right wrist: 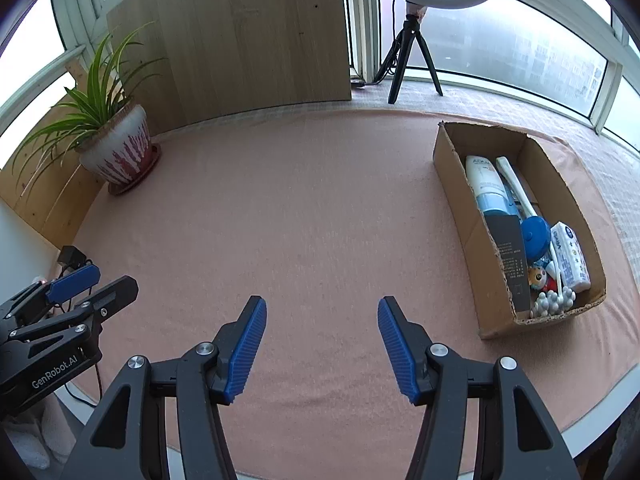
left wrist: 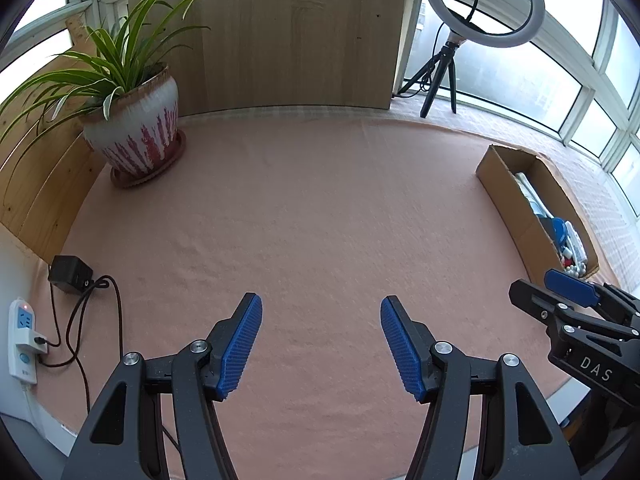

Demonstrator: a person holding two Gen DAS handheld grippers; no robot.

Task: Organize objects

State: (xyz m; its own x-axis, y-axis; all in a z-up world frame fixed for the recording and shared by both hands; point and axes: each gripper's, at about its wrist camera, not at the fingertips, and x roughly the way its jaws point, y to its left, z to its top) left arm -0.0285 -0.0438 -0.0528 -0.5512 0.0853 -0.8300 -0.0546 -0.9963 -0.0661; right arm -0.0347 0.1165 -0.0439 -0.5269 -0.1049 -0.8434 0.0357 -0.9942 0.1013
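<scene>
From my left wrist view, my left gripper [left wrist: 321, 340] hangs over bare pink cloth on the worktop [left wrist: 300, 208] with its jaws apart and nothing between the pads. The cardboard box [left wrist: 516, 204] lies well off to the right at the cloth's edge, past my right gripper [left wrist: 560, 292], which shows only side-on here. The risk I see on this side is at the left edge: a black adapter [left wrist: 70, 274] with its looping cable [left wrist: 116, 312] and a white power strip [left wrist: 23, 340] lie near my left finger, so a careless swing that way could snag the cord. The potted plant [left wrist: 132, 128] stands far back on the left, and its long leaves could catch on a reach toward that corner.

From my right wrist view, my right gripper [right wrist: 322, 342] is also spread and empty over the cloth. The box [right wrist: 472, 240] sits ahead and to the right, near but apart from my right finger. It already holds a white tube [right wrist: 486, 180], a blue lid [right wrist: 535, 236], a tissue pack [right wrist: 570, 258] and small toys, and I see nothing loose left on the cloth, so I judge the tidying nearly or fully done. The box's near wall is torn and low, so brushing it could push the box toward the worktop's edge or spill the small pieces. My left gripper [right wrist: 86, 288] is close on my left, and crossing over could knock the two together.
</scene>
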